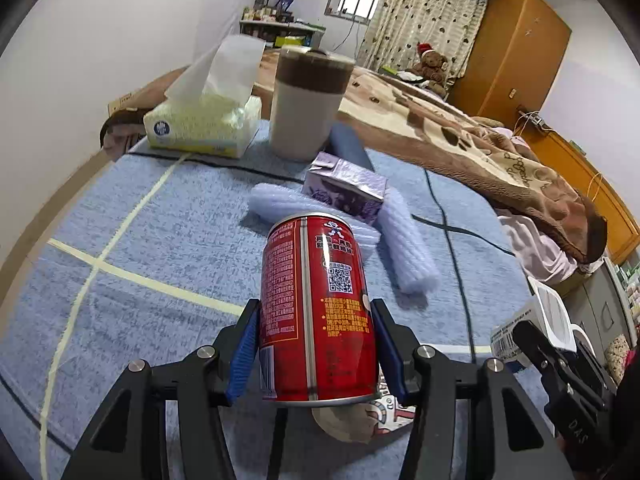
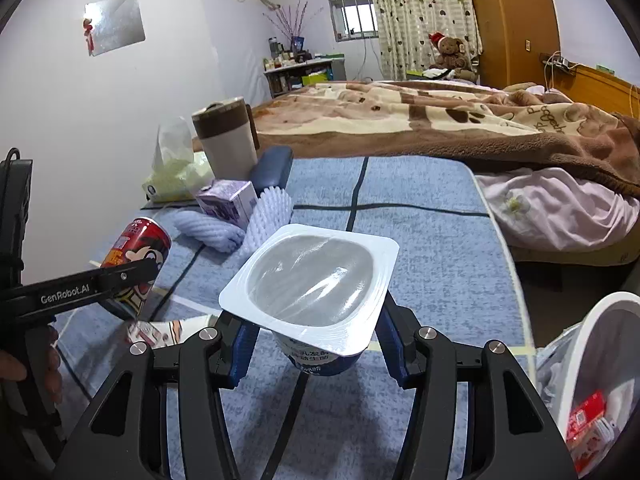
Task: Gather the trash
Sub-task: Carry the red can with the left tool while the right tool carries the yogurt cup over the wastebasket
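While left hand-held gripper clamps red can, right hand-held gripper clamps yogurt cup.

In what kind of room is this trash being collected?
Most likely a bedroom in a home. A bed with a brown patterned blanket fills the far side, a teddy bear sits by the curtains, and a wooden wardrobe stands in the corner.

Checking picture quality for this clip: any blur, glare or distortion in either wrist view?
Left wrist view: strong fisheye bend with dark corners; the red can is sharp, the tumbler behind looks smeared. Right wrist view: same curved edges; glare streaks on the yogurt cup film, window blown out.
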Action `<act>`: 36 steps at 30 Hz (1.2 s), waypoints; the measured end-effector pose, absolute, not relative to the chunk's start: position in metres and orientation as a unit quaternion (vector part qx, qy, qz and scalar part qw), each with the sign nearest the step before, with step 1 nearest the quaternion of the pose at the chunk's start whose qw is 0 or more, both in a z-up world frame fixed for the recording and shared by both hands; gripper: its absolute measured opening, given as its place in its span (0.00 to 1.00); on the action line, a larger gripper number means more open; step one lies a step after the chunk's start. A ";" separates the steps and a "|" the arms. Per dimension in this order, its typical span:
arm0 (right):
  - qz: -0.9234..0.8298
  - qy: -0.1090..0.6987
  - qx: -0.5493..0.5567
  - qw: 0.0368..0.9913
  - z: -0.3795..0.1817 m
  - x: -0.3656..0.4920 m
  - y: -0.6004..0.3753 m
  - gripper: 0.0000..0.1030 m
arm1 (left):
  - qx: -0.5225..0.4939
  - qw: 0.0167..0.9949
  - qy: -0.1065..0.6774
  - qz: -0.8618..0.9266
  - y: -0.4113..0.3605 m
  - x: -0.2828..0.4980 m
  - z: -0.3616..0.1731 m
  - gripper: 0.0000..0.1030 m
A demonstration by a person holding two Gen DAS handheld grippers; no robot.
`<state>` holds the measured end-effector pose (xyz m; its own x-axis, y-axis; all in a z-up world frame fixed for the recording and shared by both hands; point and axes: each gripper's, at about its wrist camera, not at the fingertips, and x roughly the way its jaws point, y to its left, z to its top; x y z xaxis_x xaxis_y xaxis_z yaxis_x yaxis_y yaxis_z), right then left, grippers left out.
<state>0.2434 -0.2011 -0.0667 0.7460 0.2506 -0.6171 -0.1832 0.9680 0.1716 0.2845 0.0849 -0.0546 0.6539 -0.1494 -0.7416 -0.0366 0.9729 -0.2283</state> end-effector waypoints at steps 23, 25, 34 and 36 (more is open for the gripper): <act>0.083 0.289 0.075 0.951 -0.028 0.192 -0.262 0.53 | -0.072 0.925 0.352 -0.123 -0.002 0.201 0.006 0.52; 0.075 0.287 0.078 0.952 -0.027 0.187 -0.270 0.53 | -0.072 0.925 0.351 -0.130 -0.011 0.195 0.008 0.52; 0.033 0.279 0.090 0.955 -0.021 0.163 -0.312 0.53 | -0.060 0.921 0.344 -0.171 -0.057 0.167 0.014 0.52; 0.023 0.275 0.093 0.957 -0.020 0.157 -0.321 0.53 | -0.052 0.922 0.340 -0.179 -0.070 0.160 0.017 0.52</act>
